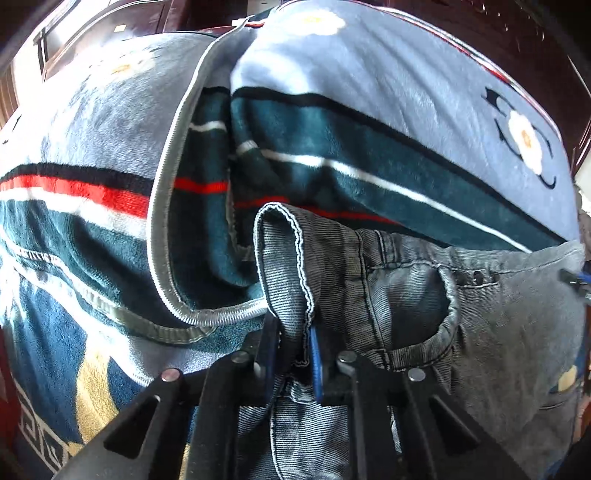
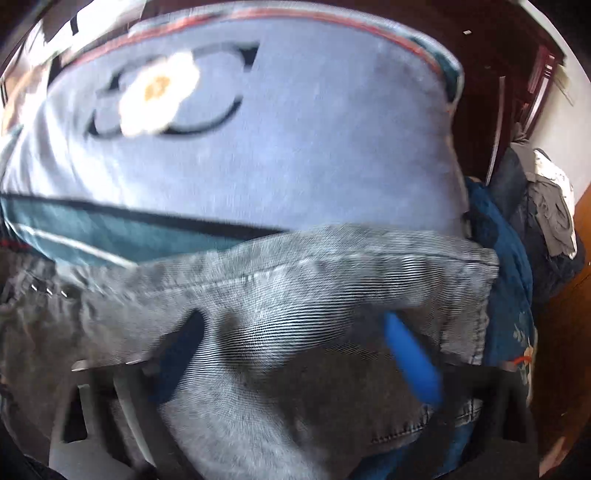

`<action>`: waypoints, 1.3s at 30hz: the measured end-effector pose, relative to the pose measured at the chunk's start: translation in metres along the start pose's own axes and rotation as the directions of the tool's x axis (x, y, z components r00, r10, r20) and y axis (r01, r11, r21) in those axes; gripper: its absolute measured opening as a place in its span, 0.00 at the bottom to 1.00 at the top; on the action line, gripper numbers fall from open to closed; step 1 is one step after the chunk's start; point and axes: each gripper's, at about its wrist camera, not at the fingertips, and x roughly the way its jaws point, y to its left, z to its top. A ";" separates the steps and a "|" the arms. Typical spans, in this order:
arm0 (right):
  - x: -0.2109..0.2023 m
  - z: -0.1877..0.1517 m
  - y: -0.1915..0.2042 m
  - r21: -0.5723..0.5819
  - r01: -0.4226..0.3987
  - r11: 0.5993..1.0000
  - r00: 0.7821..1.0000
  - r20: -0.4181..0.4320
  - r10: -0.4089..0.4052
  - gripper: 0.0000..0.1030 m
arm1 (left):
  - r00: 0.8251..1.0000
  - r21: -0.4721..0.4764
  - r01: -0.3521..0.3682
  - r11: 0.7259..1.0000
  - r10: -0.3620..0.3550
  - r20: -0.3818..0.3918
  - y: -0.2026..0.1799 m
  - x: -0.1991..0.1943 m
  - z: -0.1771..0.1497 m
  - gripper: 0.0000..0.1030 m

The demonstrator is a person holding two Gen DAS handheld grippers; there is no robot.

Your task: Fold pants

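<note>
Grey denim pants (image 1: 424,314) lie on a blue flowered blanket (image 1: 369,92). In the left wrist view my left gripper (image 1: 293,347) is shut on a bunched fold of the pants near the waistband, beside a front pocket. In the blurred right wrist view the pants (image 2: 295,280) drape over my right gripper (image 2: 291,354). Its blue fingers (image 2: 410,354) stand wide apart, with cloth lying between and over them. The far hem edge of the pants lies flat on the blanket.
The blanket (image 2: 258,147) has a teal band with red, white and black stripes and a folded-over grey-trimmed edge (image 1: 166,221). Dark wooden furniture (image 1: 535,29) stands behind. A pile of clothes (image 2: 546,206) sits at the right, beside a blue cloth (image 2: 502,266).
</note>
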 end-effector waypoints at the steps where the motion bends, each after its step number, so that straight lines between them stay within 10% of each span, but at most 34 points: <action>1: 0.006 -0.001 0.001 0.002 -0.005 1.000 1.000 -0.029 0.005 0.29 | 1.000 0.007 0.020 1.000 -0.020 0.004 0.004 -0.003 0.000 0.12; 8: -0.028 -0.013 -0.008 0.074 -0.127 0.989 0.991 0.061 0.122 0.10 | 0.982 -0.031 0.168 0.985 -0.165 0.093 0.019 -0.049 0.002 0.10; 18: -0.095 -0.031 -0.036 0.082 -0.217 0.973 0.965 0.168 0.201 0.10 | 0.926 0.069 0.345 0.936 -0.351 0.137 0.013 -0.114 -0.034 0.09; 19: -0.092 -0.032 -0.037 0.086 -0.214 0.973 0.968 0.151 0.200 0.16 | 0.922 0.078 0.357 0.931 -0.364 0.134 0.011 -0.120 -0.041 0.09; 22: -0.078 -0.030 -0.033 0.108 -0.177 0.978 0.980 0.110 0.165 0.84 | 0.911 0.081 0.383 0.920 -0.391 0.132 0.002 -0.127 -0.055 0.09; 33: 0.000 0.003 -0.016 0.152 -0.056 0.987 0.998 0.001 0.056 0.84 | 0.875 0.019 0.444 0.896 -0.438 0.205 0.005 -0.127 -0.097 0.09; 36: 0.027 0.002 -0.014 0.155 0.003 0.988 0.998 -0.068 0.008 0.65 | 0.870 0.004 0.456 0.890 -0.447 0.209 0.007 -0.124 -0.099 0.09; 38: 0.027 0.000 -0.016 0.170 -0.021 0.985 0.999 -0.044 0.029 0.20 | 0.873 0.008 0.453 0.891 -0.446 0.199 0.006 -0.122 -0.099 0.09; 39: 0.022 -0.003 -0.019 0.183 -0.060 0.981 0.998 -0.021 0.065 0.17 | 0.876 0.018 0.447 0.894 -0.442 0.195 0.005 -0.122 -0.099 0.09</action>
